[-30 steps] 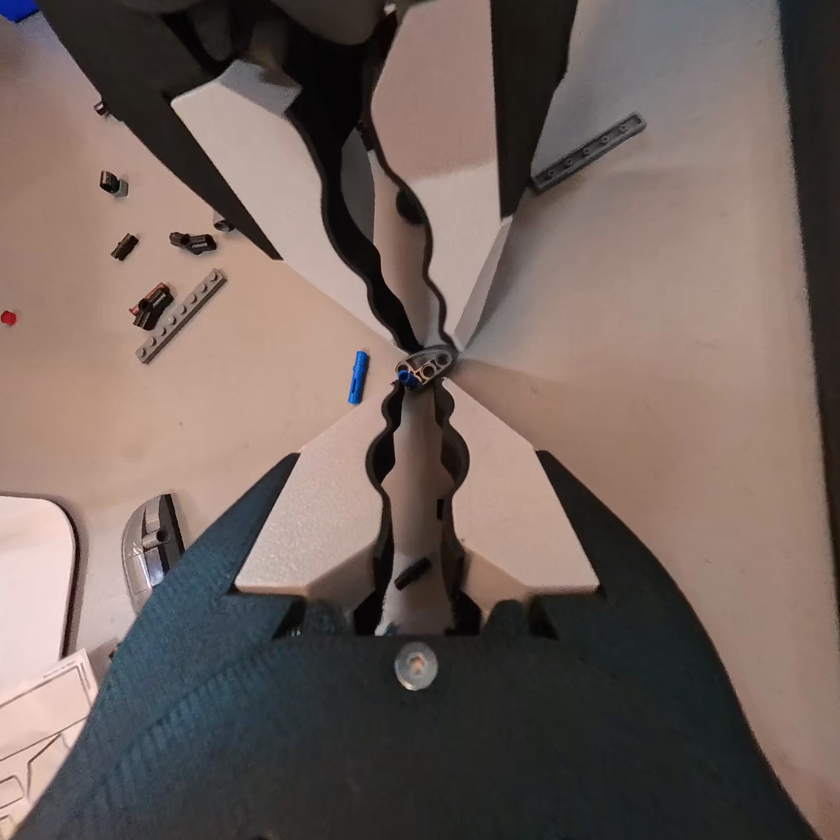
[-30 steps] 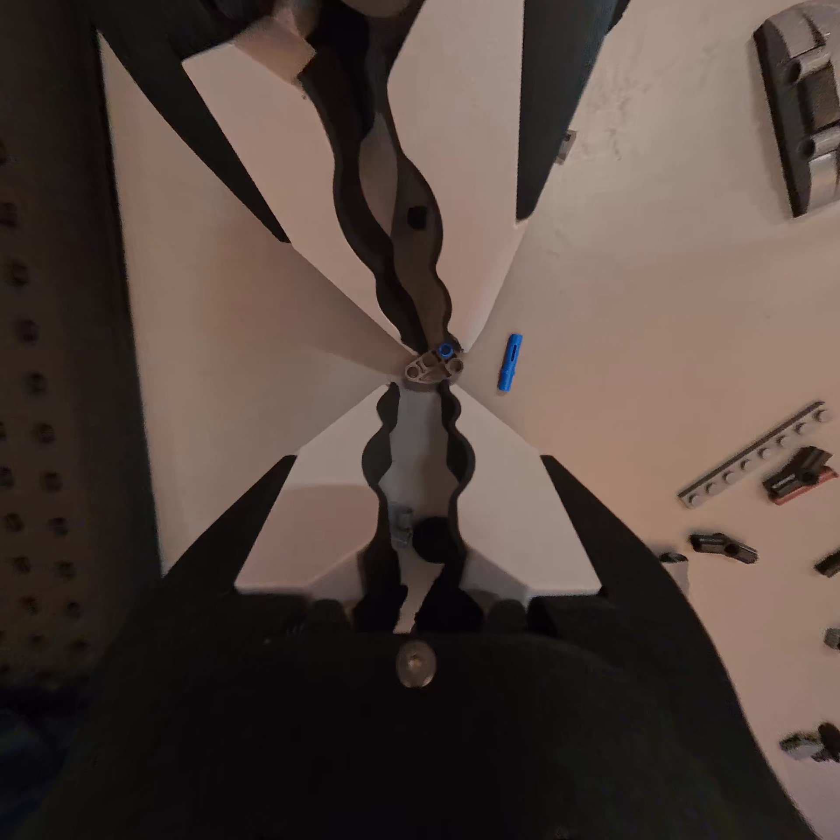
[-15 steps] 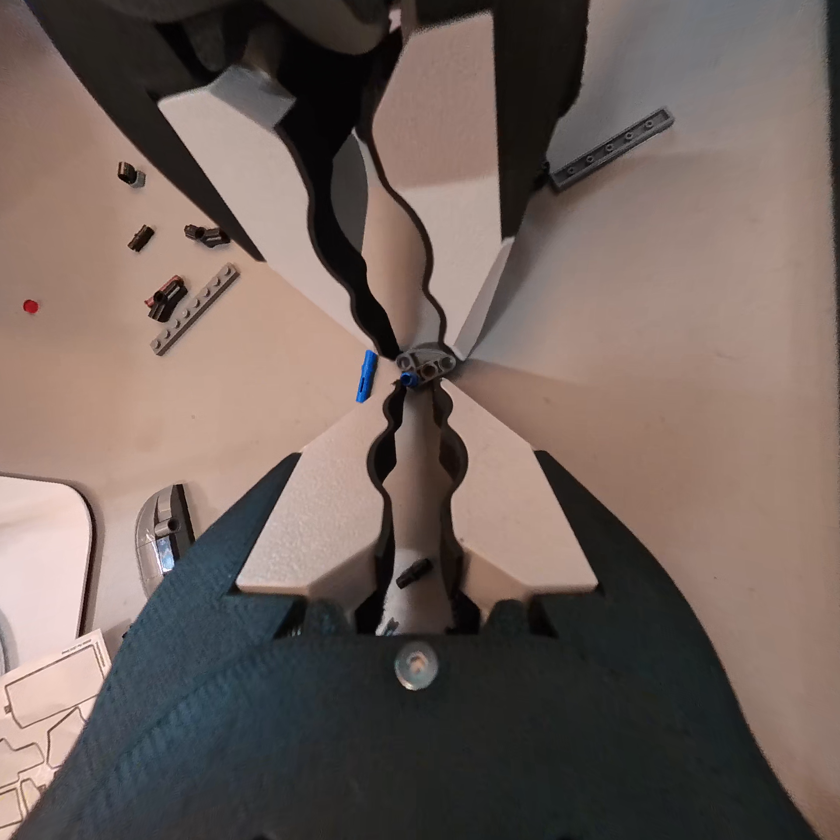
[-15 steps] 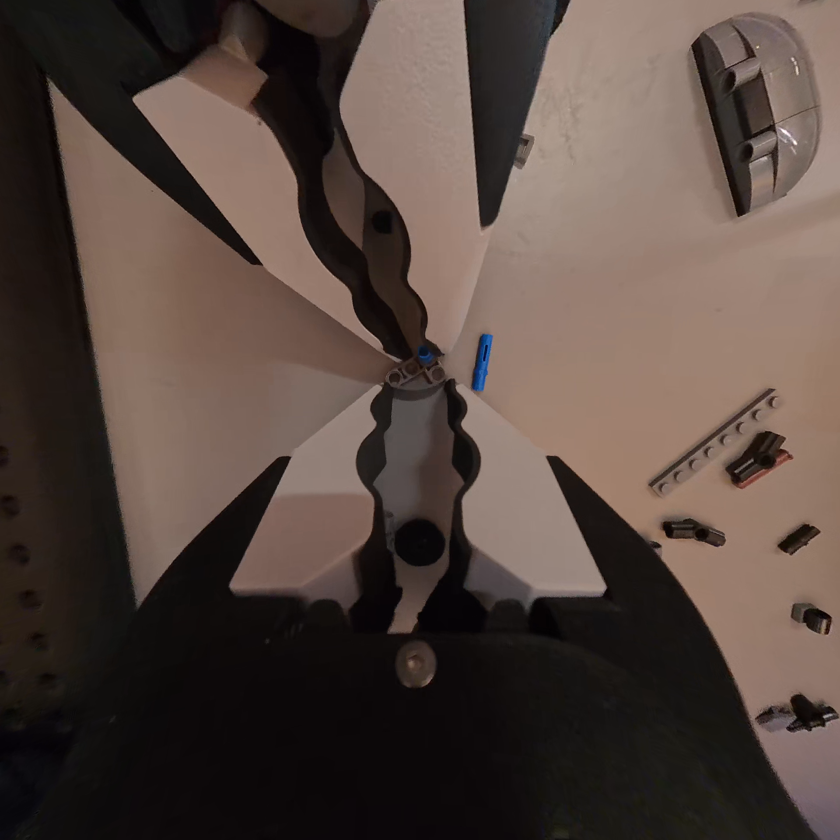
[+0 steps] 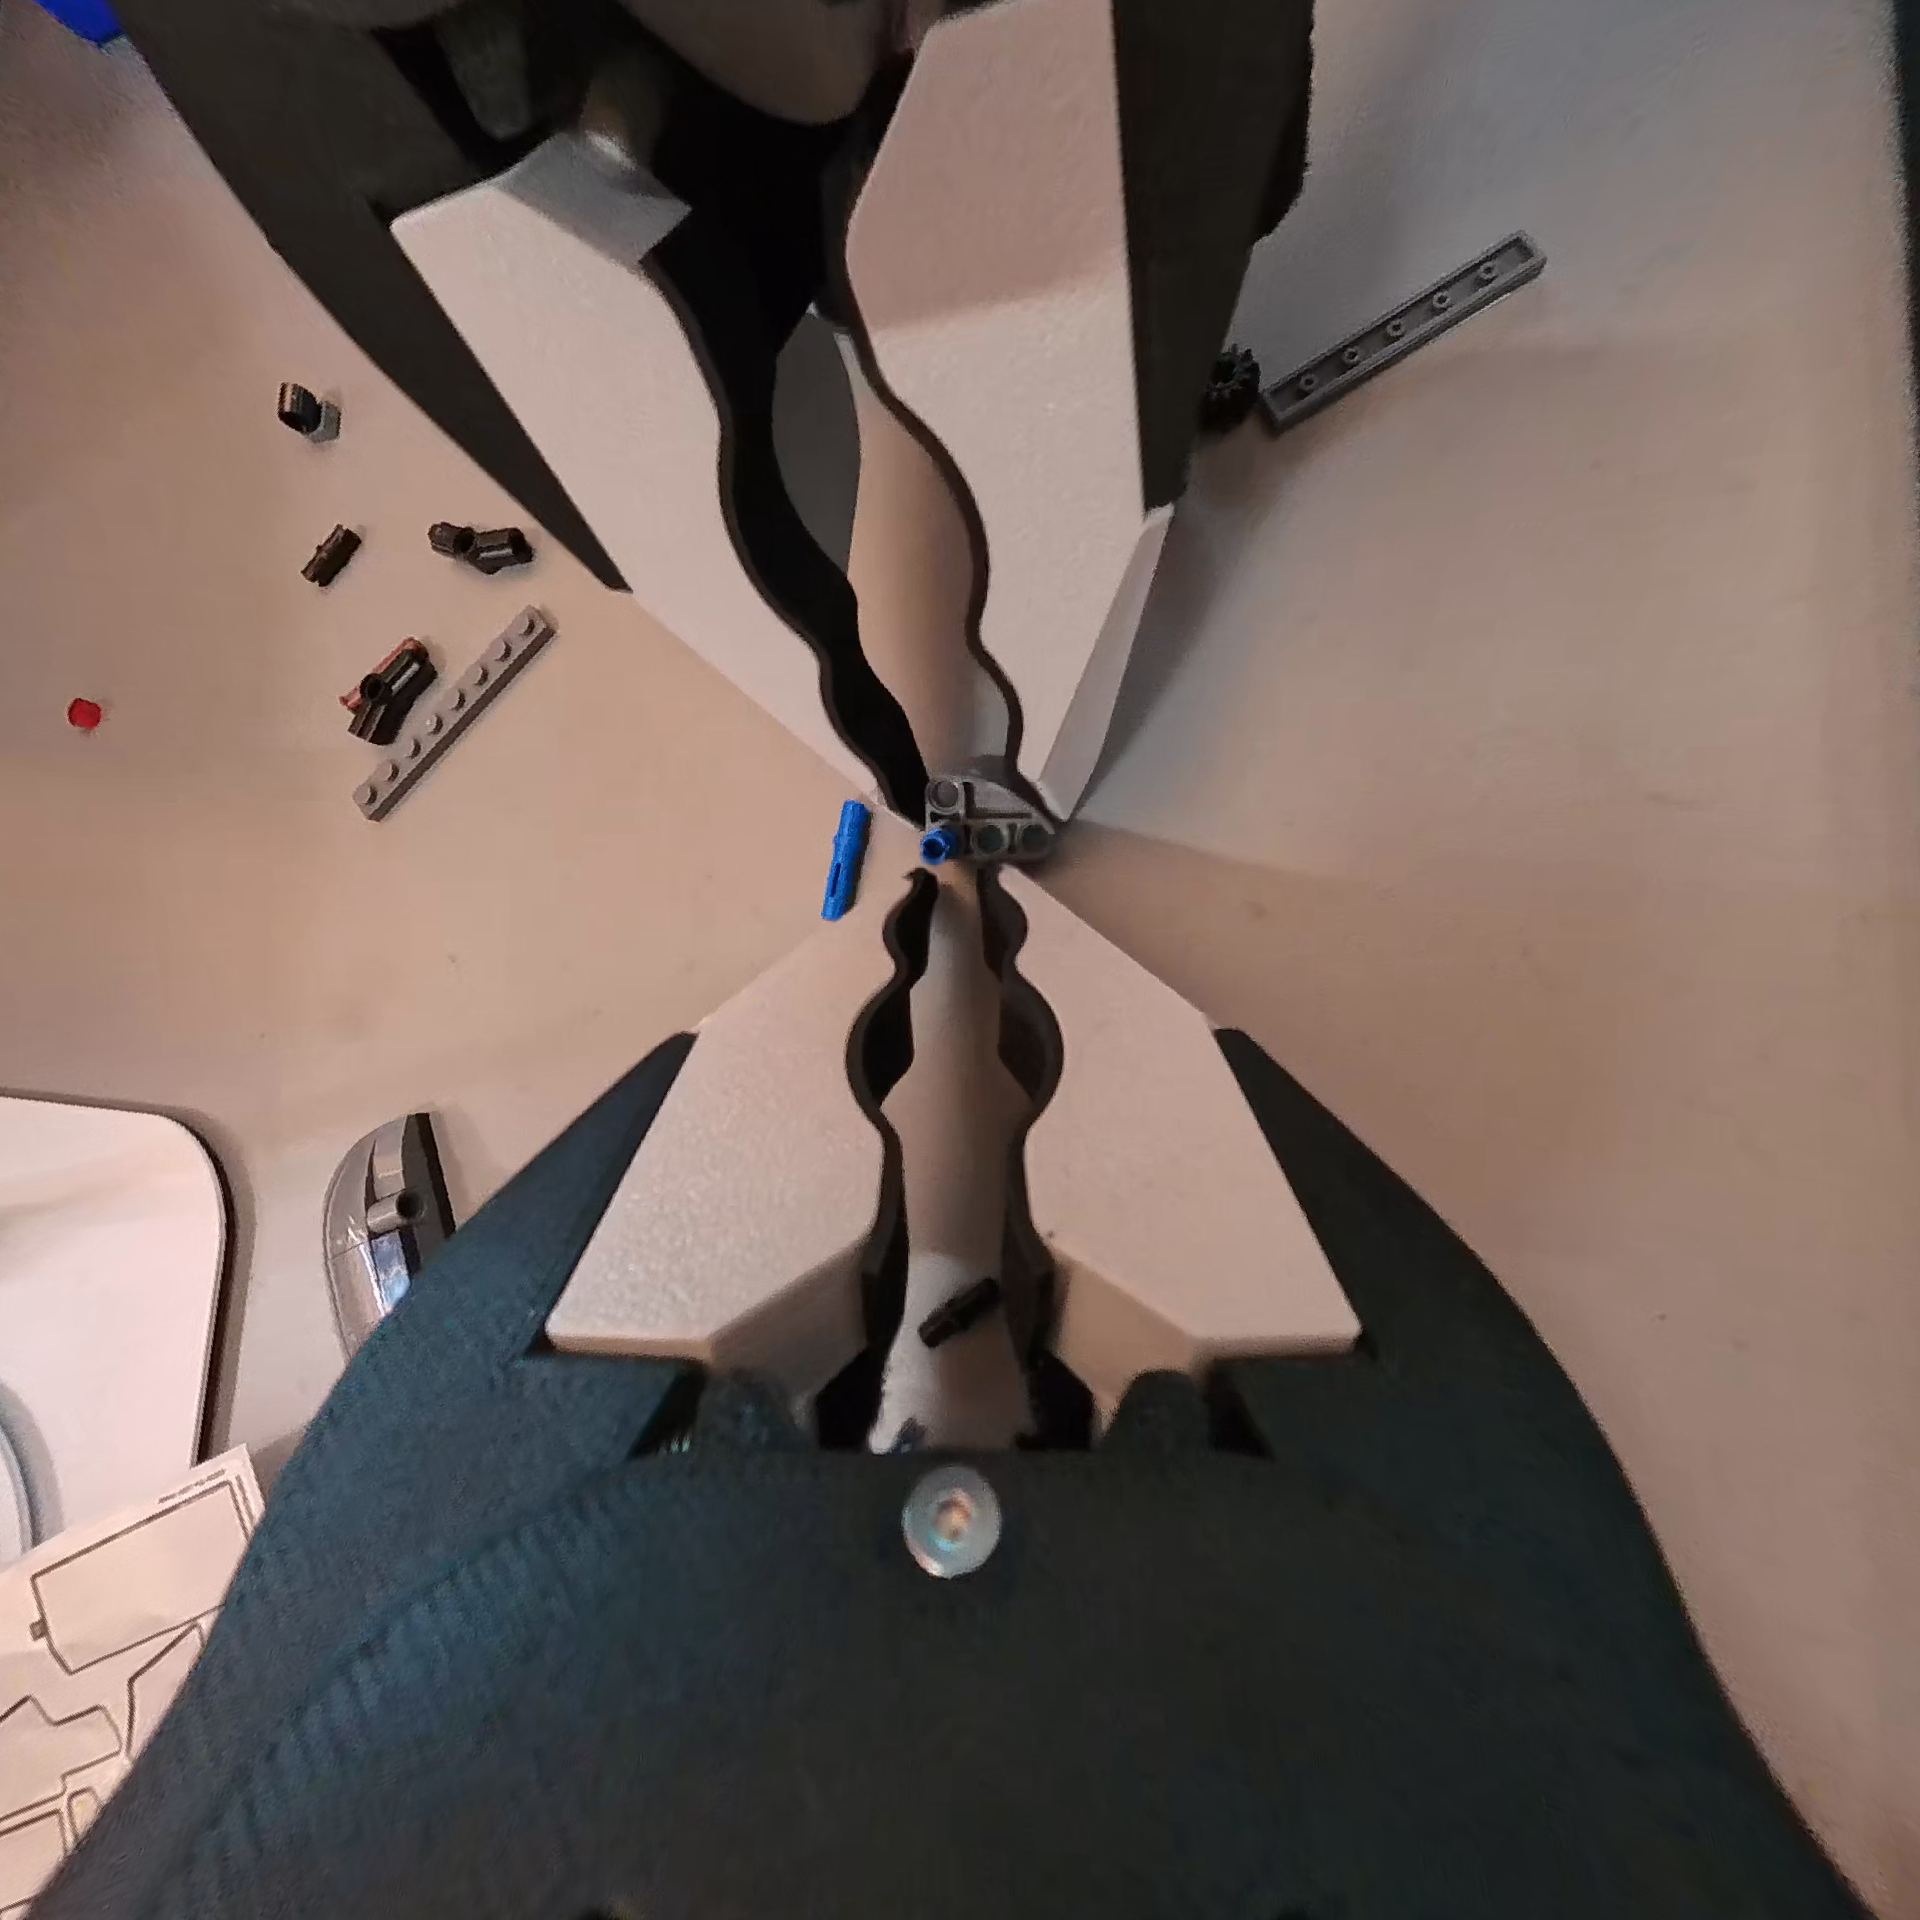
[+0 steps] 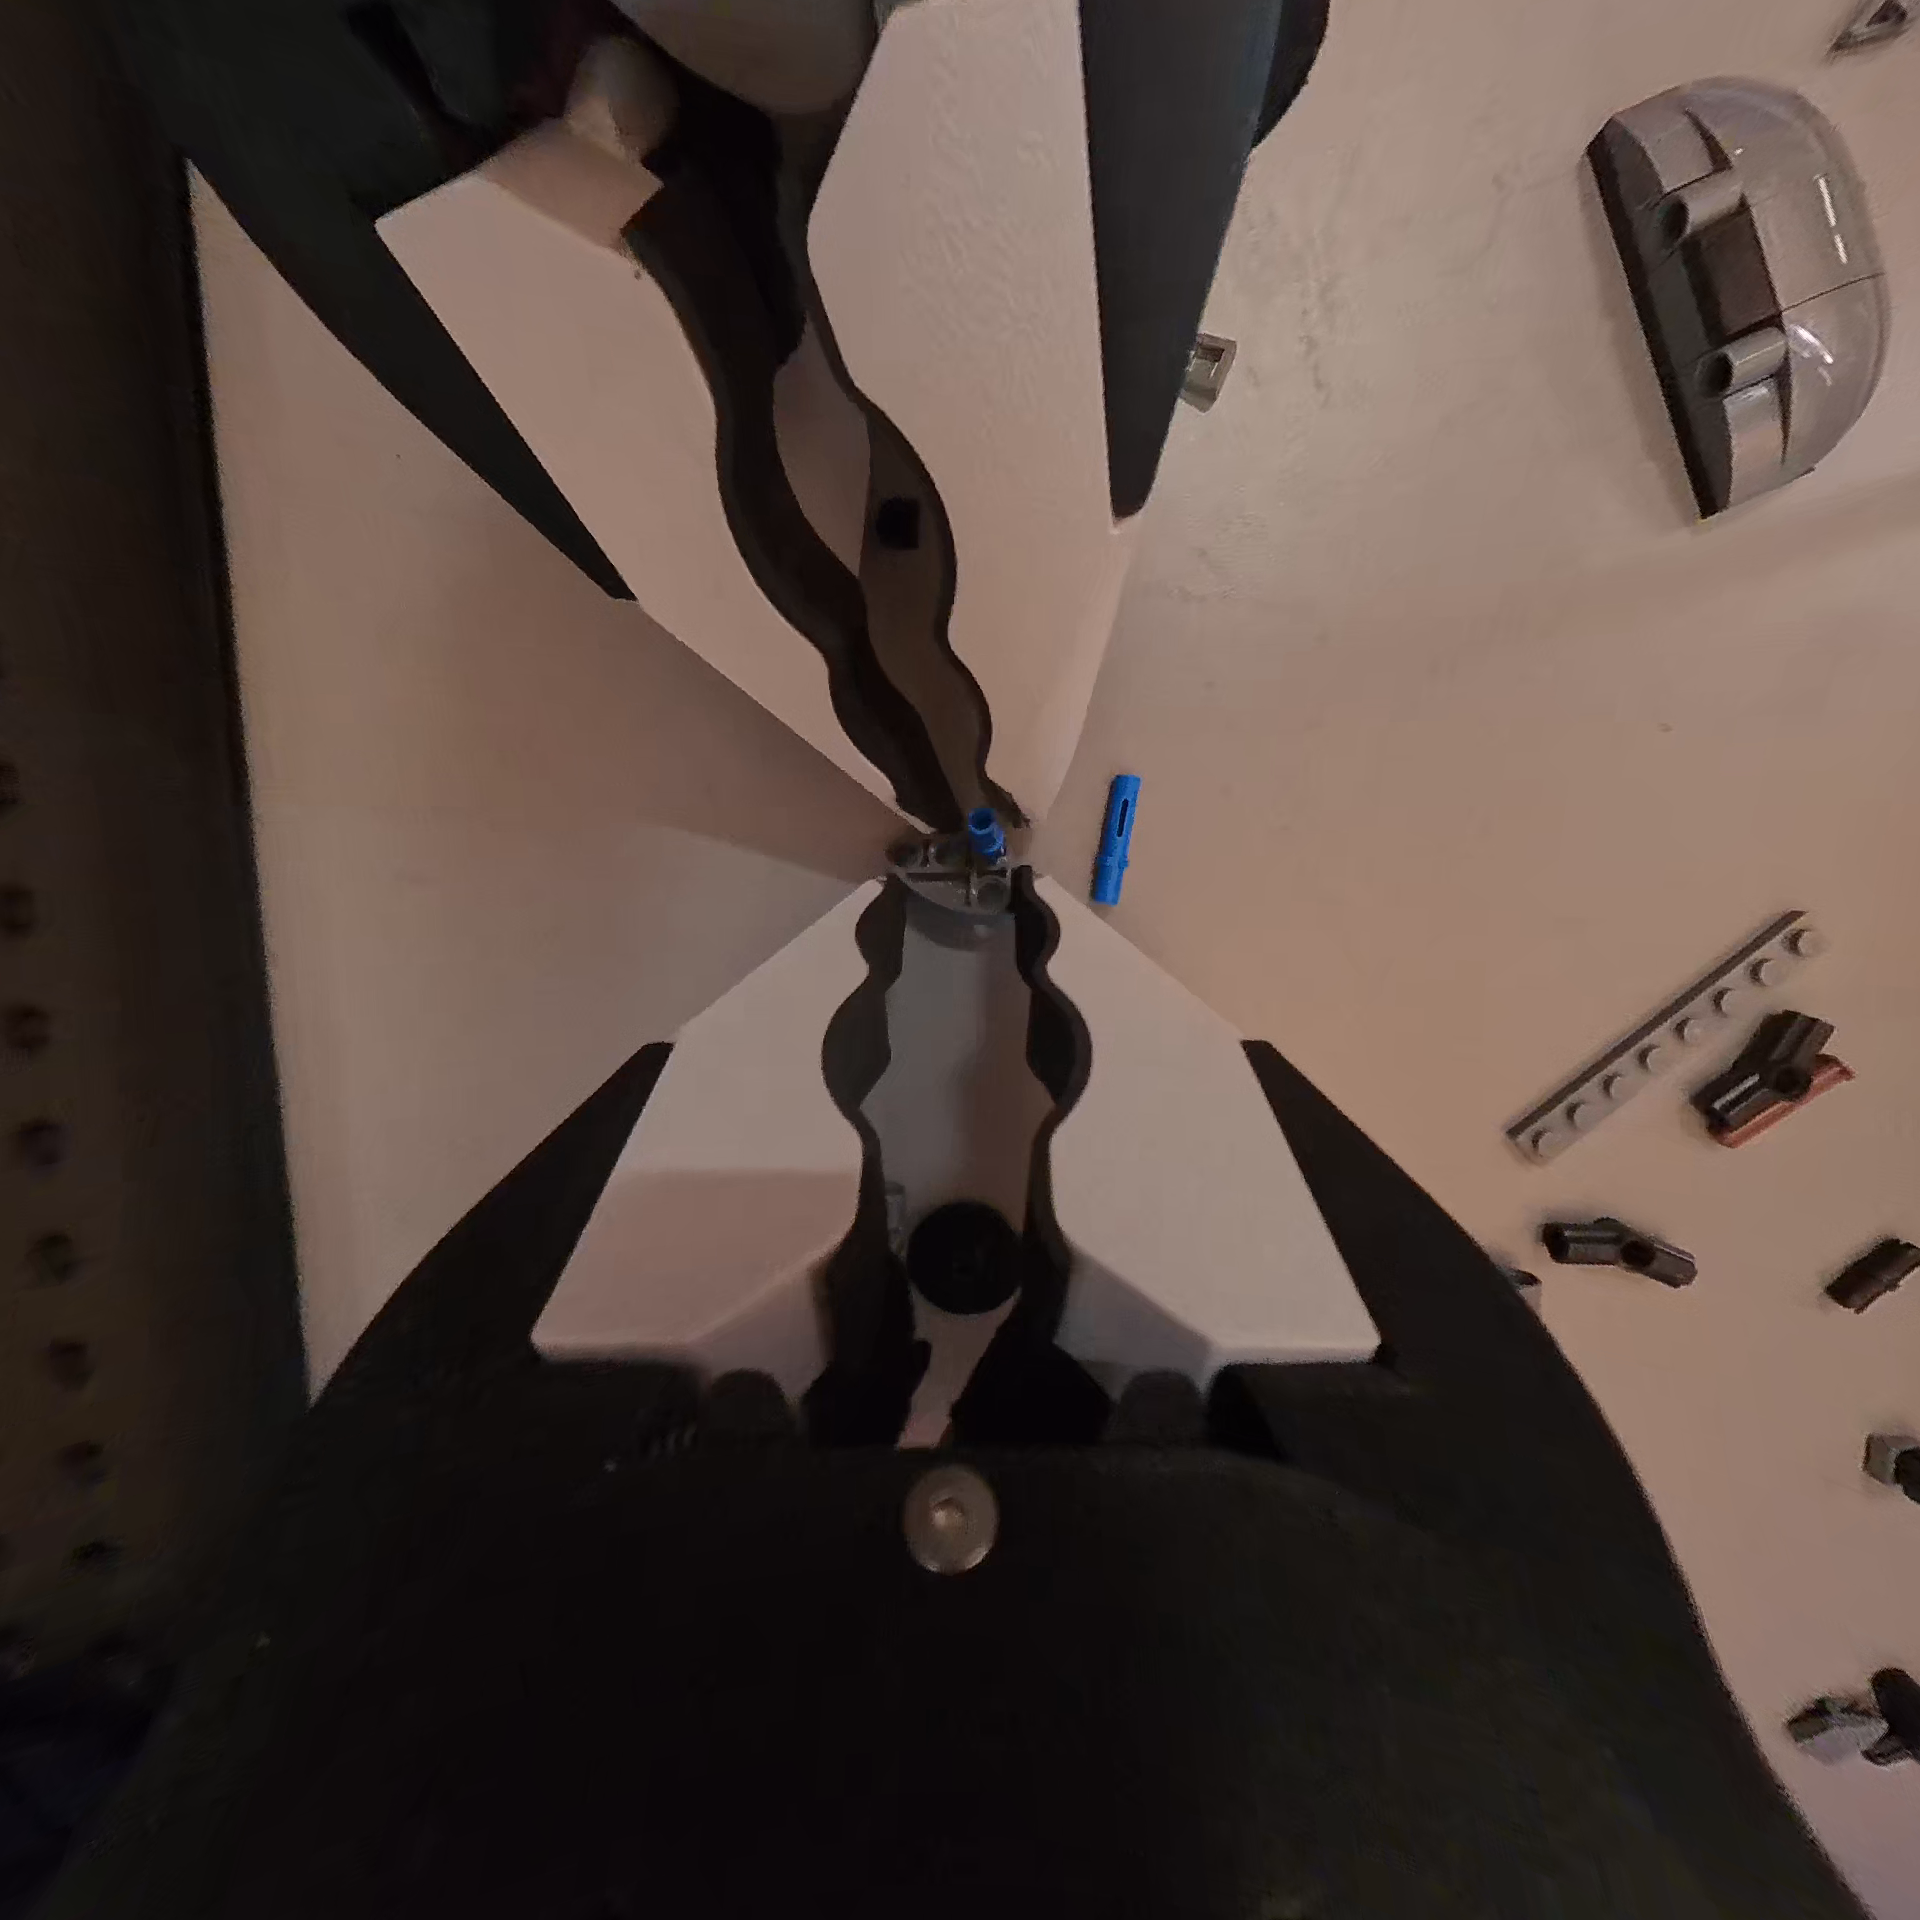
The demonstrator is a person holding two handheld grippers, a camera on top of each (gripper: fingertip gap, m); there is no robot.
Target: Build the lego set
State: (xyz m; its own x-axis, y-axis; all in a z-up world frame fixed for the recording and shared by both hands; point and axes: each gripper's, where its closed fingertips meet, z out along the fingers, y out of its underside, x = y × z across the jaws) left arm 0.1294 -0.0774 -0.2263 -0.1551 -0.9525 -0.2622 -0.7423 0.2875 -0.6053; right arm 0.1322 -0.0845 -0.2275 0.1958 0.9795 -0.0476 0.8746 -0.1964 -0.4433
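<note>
Two grippers meet tip to tip over the desk [image 5: 1558,935], sharing one small grey lego connector [image 5: 987,821] with a blue pin [image 5: 938,848] seated in its end hole. The right gripper [image 6: 951,894] has its jaws nearly closed on the connector, probably to brace it while the pin goes in. The left gripper [image 5: 956,883] points straight at it from the opposite side, jaws narrowed to a slim gap just short of the pin's free end (whether they touch it I cannot tell). A spare blue pin [image 5: 844,860] lies on the desk at nine o'clock from the connector in the left wrist view, kept near for the next hole. Both tools are angled steeply down, fingers aligned head-on
</note>
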